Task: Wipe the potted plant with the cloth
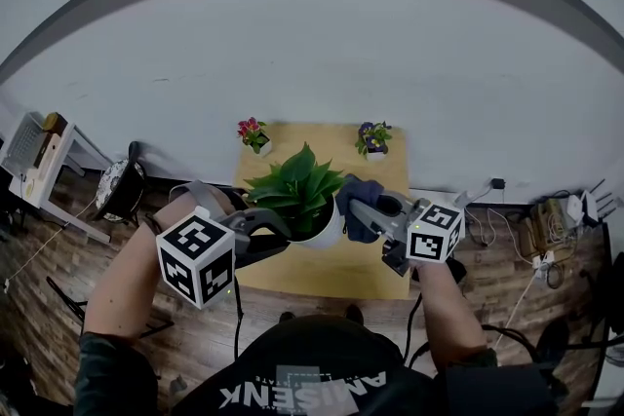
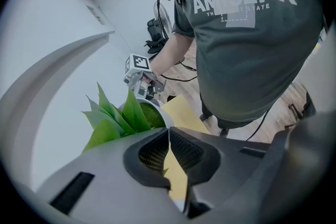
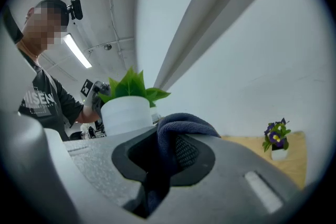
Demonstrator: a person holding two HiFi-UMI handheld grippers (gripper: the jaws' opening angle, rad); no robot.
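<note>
The potted plant [image 1: 300,190], broad green leaves in a white pot [image 1: 327,231], stands mid-table. Left of the pot my left gripper [image 1: 281,239] reaches under the leaves. Its jaws are together, and a thin green leaf tip [image 2: 164,171] shows pinched between the pads. From the right, my right gripper [image 1: 366,209] is shut on a dark blue cloth [image 1: 357,200], which bulges out of the jaws close beside the pot's rim. In the right gripper view the cloth [image 3: 181,126] fills the jaws and the pot [image 3: 126,115] stands just behind them. Whether cloth touches leaf is unclear.
Two small flower pots stand at the table's far edge, one pink [image 1: 253,133], one purple [image 1: 372,138]. The table [image 1: 322,273] is small, with a wall behind it. On the floor are a fan [image 1: 119,185] at left and cables [image 1: 541,248] at right.
</note>
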